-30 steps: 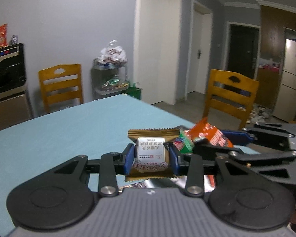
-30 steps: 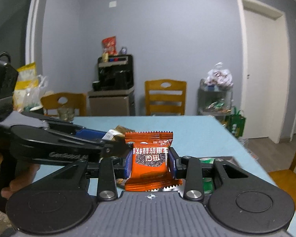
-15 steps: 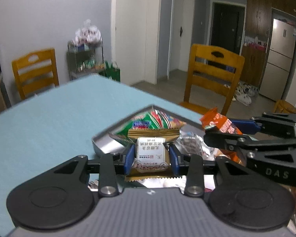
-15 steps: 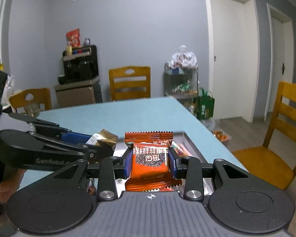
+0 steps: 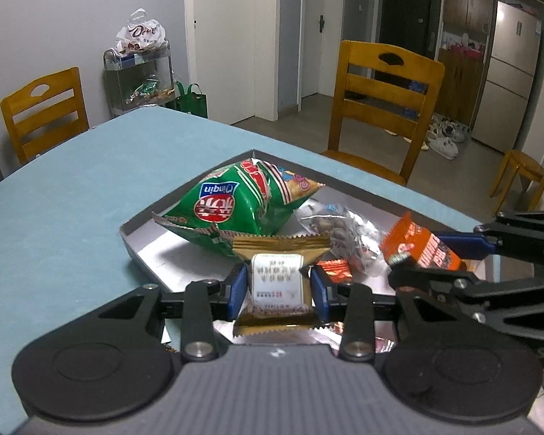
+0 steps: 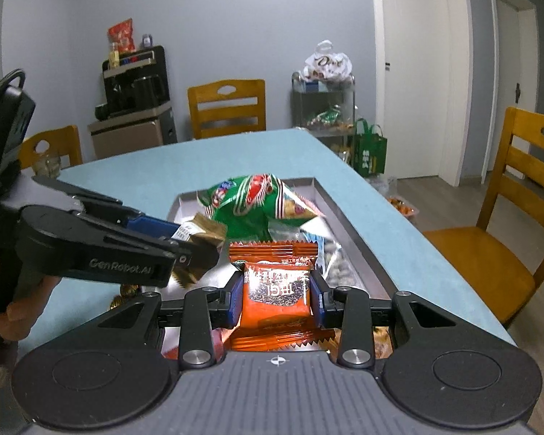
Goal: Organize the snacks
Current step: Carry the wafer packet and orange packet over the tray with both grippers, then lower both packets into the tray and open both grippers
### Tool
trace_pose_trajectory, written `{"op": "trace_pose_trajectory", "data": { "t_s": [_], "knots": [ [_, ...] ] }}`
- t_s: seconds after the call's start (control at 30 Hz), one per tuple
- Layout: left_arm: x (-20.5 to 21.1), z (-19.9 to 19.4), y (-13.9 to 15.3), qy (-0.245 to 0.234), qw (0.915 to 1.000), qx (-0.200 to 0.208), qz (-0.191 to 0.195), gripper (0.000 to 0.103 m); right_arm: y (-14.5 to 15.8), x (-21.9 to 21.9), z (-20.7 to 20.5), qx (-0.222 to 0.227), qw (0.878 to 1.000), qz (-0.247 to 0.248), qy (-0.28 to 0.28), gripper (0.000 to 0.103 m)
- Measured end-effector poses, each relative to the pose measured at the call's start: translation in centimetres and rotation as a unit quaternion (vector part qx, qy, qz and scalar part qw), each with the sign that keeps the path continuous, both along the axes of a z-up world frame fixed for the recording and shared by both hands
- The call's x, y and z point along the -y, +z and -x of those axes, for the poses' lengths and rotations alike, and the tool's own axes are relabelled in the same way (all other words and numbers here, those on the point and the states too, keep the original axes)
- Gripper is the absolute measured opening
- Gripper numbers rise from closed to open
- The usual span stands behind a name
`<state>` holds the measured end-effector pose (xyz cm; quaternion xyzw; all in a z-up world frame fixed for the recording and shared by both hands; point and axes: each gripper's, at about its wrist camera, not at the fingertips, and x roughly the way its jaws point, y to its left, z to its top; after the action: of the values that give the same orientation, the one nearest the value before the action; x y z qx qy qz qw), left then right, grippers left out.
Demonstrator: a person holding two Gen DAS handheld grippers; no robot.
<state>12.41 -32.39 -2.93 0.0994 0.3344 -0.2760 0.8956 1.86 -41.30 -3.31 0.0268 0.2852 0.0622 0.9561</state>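
Fingers (image 5: 237, 286) of your left gripper (image 5: 277, 288) are clamping a gold-wrapped snack packet (image 5: 277, 282), your right gripper (image 6: 277, 299) an orange one (image 6: 275, 290) — both tilting over the grey metal tray (image 5: 141, 253), beside a green crisp bag (image 5: 235, 206).

Home dining room — wooden chairs (image 5: 384, 108), fridge (image 5: 507, 69), table (image 5: 72, 181).

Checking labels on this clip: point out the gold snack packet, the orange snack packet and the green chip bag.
gold snack packet (image 5: 277, 284), left wrist view, white label panel.
orange snack packet (image 6: 275, 290), right wrist view, dark printed front.
green chip bag (image 5: 235, 210), left wrist view, front face by the red logo.
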Motion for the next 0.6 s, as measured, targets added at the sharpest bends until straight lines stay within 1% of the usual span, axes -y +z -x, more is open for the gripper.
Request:
{"op": "trace_pose_trajectory", "data": {
  "t_s": [0.2, 0.33, 0.6],
  "knots": [
    [0.7, -0.7, -0.8, 0.001, 0.9999, -0.001, -0.01, 0.036, -0.5, 0.1, 0.0, -0.01, 1.0, 0.001, 0.005, 0.038],
    [0.9, -1.1, -1.2, 0.003, 0.9999, -0.001, -0.015, 0.036, -0.6, 0.4, 0.6, -0.008, 1.0, 0.002, 0.015, 0.038],
    [0.9, -1.6, -1.8, 0.01, 0.9998, -0.007, -0.016, 0.036, 0.0, -0.2, 1.5, -0.003, 0.999, 0.003, 0.043, 0.038]
  ]
}}
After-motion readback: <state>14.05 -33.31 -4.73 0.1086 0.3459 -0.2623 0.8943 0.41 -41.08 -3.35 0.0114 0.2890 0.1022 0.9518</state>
